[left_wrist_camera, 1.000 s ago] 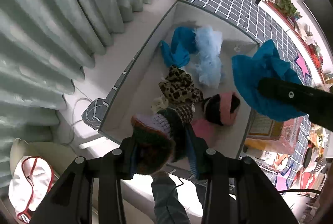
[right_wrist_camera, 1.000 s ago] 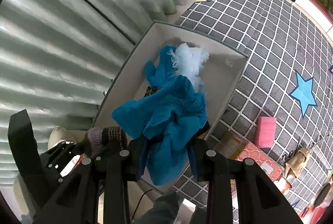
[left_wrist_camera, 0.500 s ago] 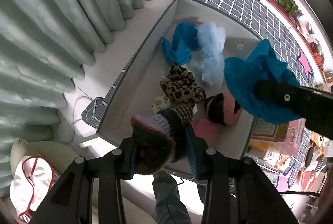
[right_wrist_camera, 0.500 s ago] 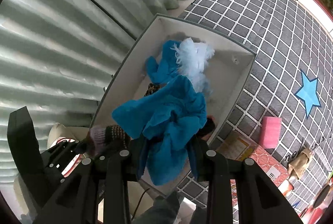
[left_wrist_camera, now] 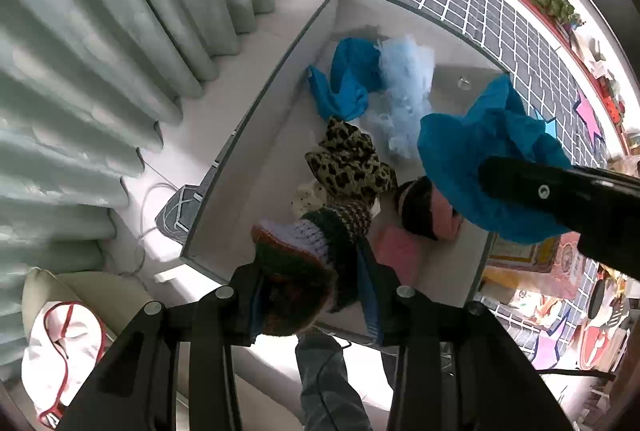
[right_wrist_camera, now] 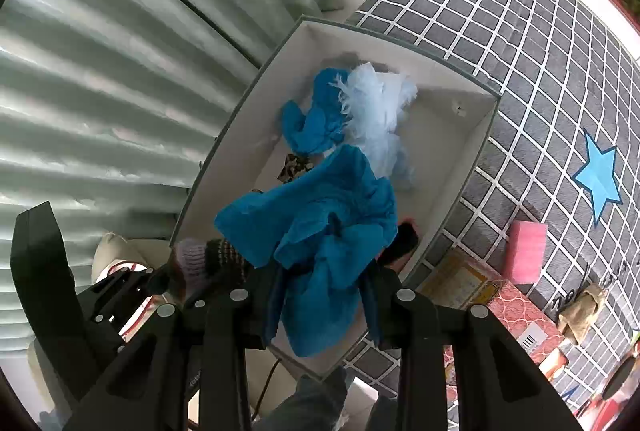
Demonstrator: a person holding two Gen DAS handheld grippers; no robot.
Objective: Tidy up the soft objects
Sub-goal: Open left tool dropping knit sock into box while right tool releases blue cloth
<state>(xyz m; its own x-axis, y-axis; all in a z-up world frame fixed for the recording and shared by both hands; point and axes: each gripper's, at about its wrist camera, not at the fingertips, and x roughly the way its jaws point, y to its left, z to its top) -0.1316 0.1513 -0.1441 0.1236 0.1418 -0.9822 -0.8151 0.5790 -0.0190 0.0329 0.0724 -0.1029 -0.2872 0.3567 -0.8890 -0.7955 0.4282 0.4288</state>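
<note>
My left gripper (left_wrist_camera: 312, 295) is shut on a knitted striped hat (left_wrist_camera: 320, 243) and holds it above the near end of a white storage box (left_wrist_camera: 248, 147). My right gripper (right_wrist_camera: 320, 295) is shut on a blue cloth (right_wrist_camera: 320, 215) held over the box (right_wrist_camera: 476, 155); this cloth shows at the right in the left wrist view (left_wrist_camera: 480, 159). Inside the box lie another blue cloth (left_wrist_camera: 344, 79), a pale blue fluffy piece (left_wrist_camera: 404, 79), a leopard-print cloth (left_wrist_camera: 348, 163), a black and pink item (left_wrist_camera: 424, 207) and a pink piece (left_wrist_camera: 396, 251).
Pale curtains (left_wrist_camera: 100, 43) hang left of the box. A grey checked mat (right_wrist_camera: 540, 43) with a blue star (right_wrist_camera: 600, 175) lies to the right, with a pink sponge (right_wrist_camera: 524, 251) and a patterned box (right_wrist_camera: 500, 303). A white bag with red trim (left_wrist_camera: 60, 351) sits lower left.
Both grippers have moved forward over the box with their loads. The blue cloth now hangs further over the box's inside. Both grips are unchanged.
</note>
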